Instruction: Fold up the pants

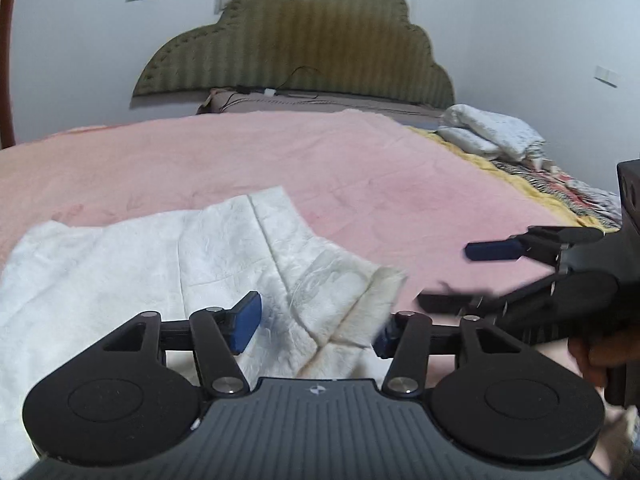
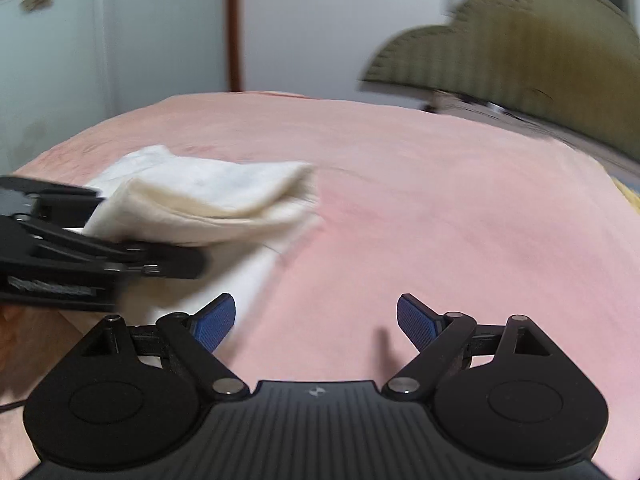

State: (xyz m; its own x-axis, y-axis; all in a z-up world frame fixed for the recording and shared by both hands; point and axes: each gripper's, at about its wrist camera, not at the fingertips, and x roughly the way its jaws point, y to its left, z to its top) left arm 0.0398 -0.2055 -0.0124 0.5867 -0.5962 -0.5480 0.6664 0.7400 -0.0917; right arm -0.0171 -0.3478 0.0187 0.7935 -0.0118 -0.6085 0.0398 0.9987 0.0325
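Observation:
White textured pants (image 1: 160,264) lie partly folded on a pink blanket (image 1: 360,184). My left gripper (image 1: 316,322) is open right over the pants' near edge, a folded hem corner lying between its blue pads. My right gripper (image 2: 316,322) is open and empty above bare blanket, to the right of the pants (image 2: 208,196). It shows at the right of the left wrist view (image 1: 472,276), jaws apart. The left gripper shows blurred at the left of the right wrist view (image 2: 120,256), against the raised cloth.
An olive padded headboard (image 1: 296,40) stands at the far end of the bed. Folded white bedding (image 1: 488,132) and a patterned quilt (image 1: 560,188) lie at the right edge. White walls surround the bed, with a brown door frame (image 2: 234,24) on the left.

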